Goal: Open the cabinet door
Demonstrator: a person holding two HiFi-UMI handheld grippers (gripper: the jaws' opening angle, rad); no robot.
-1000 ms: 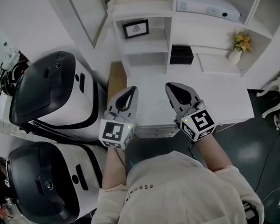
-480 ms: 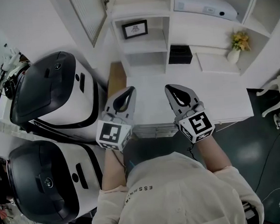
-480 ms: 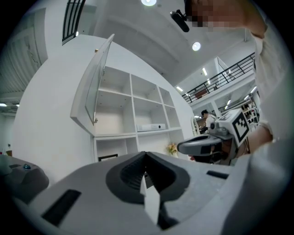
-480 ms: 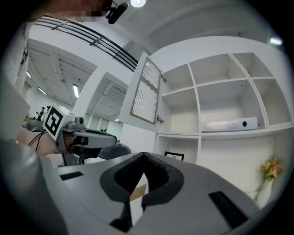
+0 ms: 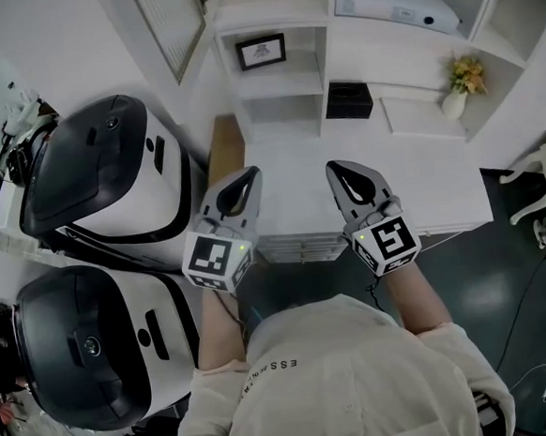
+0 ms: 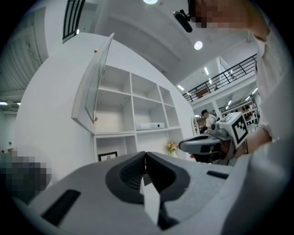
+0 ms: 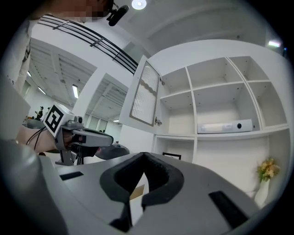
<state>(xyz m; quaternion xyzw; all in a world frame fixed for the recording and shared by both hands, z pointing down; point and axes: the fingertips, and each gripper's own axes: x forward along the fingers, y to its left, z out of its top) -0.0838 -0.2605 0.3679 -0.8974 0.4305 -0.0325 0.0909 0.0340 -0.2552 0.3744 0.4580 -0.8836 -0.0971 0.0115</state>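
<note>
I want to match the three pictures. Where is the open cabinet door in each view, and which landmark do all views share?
Head view: cabinet door at the top, left of centre, open to the left of the shelves.
Left gripper view: upper left, open beside the shelves.
Right gripper view: upper centre, left of the shelves.
Shared landmark: the framed picture in a low shelf below the door, seen in all three views.

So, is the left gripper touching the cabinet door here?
Apart. The head view shows the left gripper by the desk's near edge, with a plain gap to the open cabinet door.
</note>
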